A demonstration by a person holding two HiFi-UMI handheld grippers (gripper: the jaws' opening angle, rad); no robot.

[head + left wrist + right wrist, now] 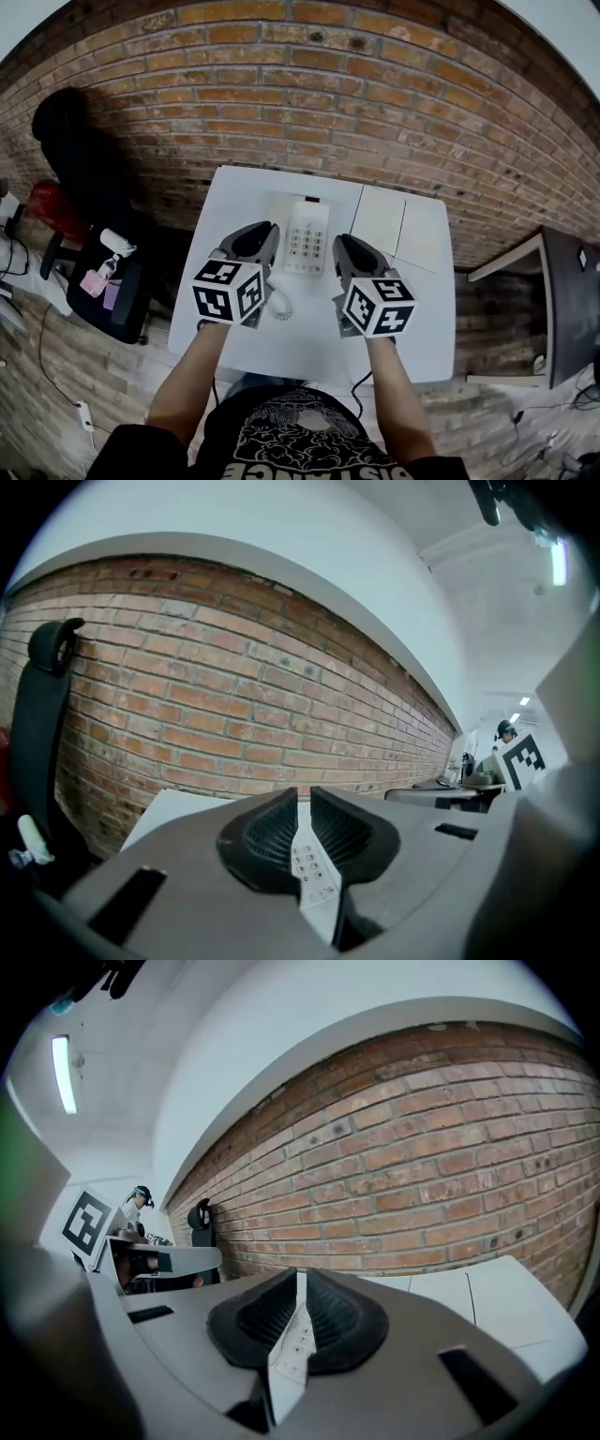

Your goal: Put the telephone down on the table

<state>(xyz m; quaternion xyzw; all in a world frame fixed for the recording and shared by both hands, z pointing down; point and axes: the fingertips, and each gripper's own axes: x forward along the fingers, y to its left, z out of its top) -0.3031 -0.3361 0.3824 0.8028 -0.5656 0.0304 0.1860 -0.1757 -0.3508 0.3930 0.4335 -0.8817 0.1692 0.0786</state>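
Head view: white telephone point(307, 236) lies flat on the white table point(309, 352), keypad up, toward the far middle. Its coiled cord point(279, 305) sits on the near-left side of it, by the left gripper.

Left gripper point(265, 230) is just left of the telephone and right gripper point(345, 244) just right of it, so the telephone is between them. We can't tell from this view whether either one touches it. Marker cubes point(228, 291) are at the near ends, above the forearms.

Left gripper view: jaws of the left gripper point(304, 794) are nearly together, with only a thin slit. Nothing is clamped. We see a strip of the telephone point(314, 869) keypad through the slit, beyond the pads.

Right gripper view: same for the right gripper point(301, 1274). Narrow slit, empty, telephone point(286, 1354) keys visible through it.

Brick wall point(300, 94) runs along the far side of the table. Black chair point(75, 141) stands far left against the wall.
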